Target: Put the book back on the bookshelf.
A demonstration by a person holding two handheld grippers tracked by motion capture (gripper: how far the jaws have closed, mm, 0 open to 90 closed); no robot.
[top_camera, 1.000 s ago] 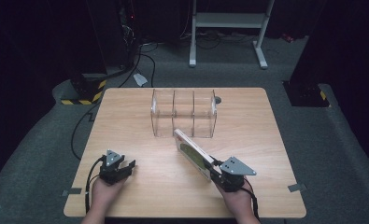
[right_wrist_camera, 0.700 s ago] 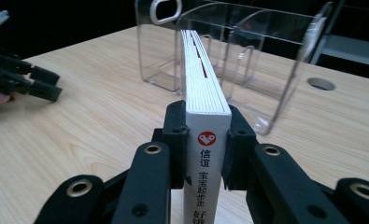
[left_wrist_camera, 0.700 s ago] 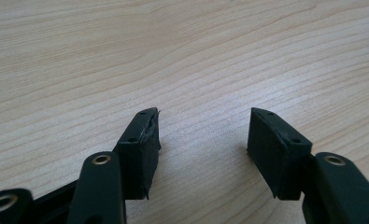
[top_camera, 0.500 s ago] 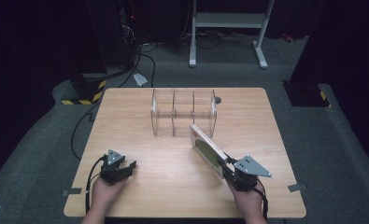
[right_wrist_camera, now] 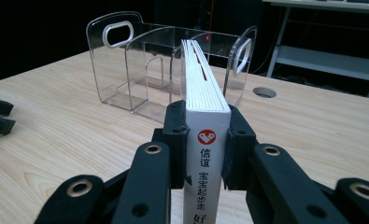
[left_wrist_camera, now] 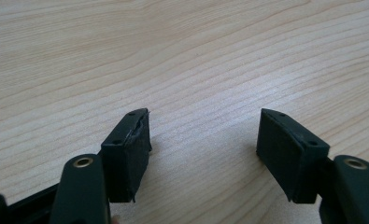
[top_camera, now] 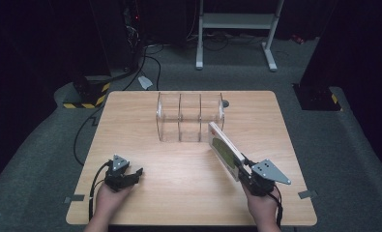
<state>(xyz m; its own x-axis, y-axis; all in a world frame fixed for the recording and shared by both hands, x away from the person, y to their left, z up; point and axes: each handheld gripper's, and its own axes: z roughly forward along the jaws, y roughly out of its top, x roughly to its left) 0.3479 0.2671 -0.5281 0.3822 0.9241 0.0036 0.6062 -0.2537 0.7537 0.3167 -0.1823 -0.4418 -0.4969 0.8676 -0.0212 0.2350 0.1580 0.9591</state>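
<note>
So I've got the book (right_wrist_camera: 205,135) clamped in my right gripper (right_wrist_camera: 204,140), one pad on each cover down at the spine end, and the spine faces back at the gripper camera. Holding it by that end leaves the rest of the book sticking out ahead of the gripper, clear to go in first. In the high view the book (top_camera: 224,150) is lifted off the counter (top_camera: 188,169) and angled up and away from the gripper (top_camera: 246,170), leaning toward the rack.

The clear plastic rack (right_wrist_camera: 168,70) sits straight ahead of the right gripper, just past the book's far end, not touching as far as I can tell. It's an open-topped divider thing with three slots side by side, and it's standing with the open side up, so my guess is the book drops in from above, standing on edge. From the high view the nearest slot looks like the right one in the rack (top_camera: 190,117).

Left gripper (left_wrist_camera: 203,140) is doing nothing useful: jaws have just been opening, they stand wide apart with only bare counter (left_wrist_camera: 187,56) between them. It's parked down at my near left corner (top_camera: 136,171), well apart from the book, probably just keeping out of the way while the right hand does the work.
</note>
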